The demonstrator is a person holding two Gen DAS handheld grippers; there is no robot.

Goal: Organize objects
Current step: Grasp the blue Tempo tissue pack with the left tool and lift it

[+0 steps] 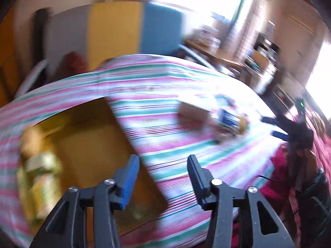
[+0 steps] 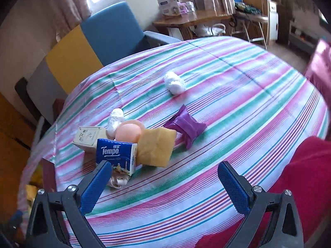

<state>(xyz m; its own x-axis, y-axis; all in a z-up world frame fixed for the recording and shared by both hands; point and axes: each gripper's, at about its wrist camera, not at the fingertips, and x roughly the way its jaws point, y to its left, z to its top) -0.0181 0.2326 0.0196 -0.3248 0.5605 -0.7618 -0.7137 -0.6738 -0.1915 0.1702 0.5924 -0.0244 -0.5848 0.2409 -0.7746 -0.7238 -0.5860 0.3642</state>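
Small items lie on a striped bedsheet [image 2: 227, 95]: a blue Tempo tissue pack [image 2: 115, 152], a yellow sponge [image 2: 156, 147], a pink round ball [image 2: 128, 133], a beige box [image 2: 89, 137], a purple packet [image 2: 186, 126] and a white wad [image 2: 174, 82]. My right gripper [image 2: 163, 177] is open and empty, just in front of the pile. My left gripper [image 1: 163, 175] is open and empty over the edge of a yellow box [image 1: 89, 144], which holds a yellow-green packet [image 1: 41, 175]. The left wrist view is blurred; the pile [image 1: 225, 119] shows far right.
A blue, yellow and grey chair back [image 2: 111, 33] stands beyond the bed. A wooden desk [image 2: 192, 19] with boxes is at the back. Red cloth [image 2: 300, 175] lies at the right edge of the bed. The other gripper [image 1: 298, 128] shows dark at the right in the left wrist view.
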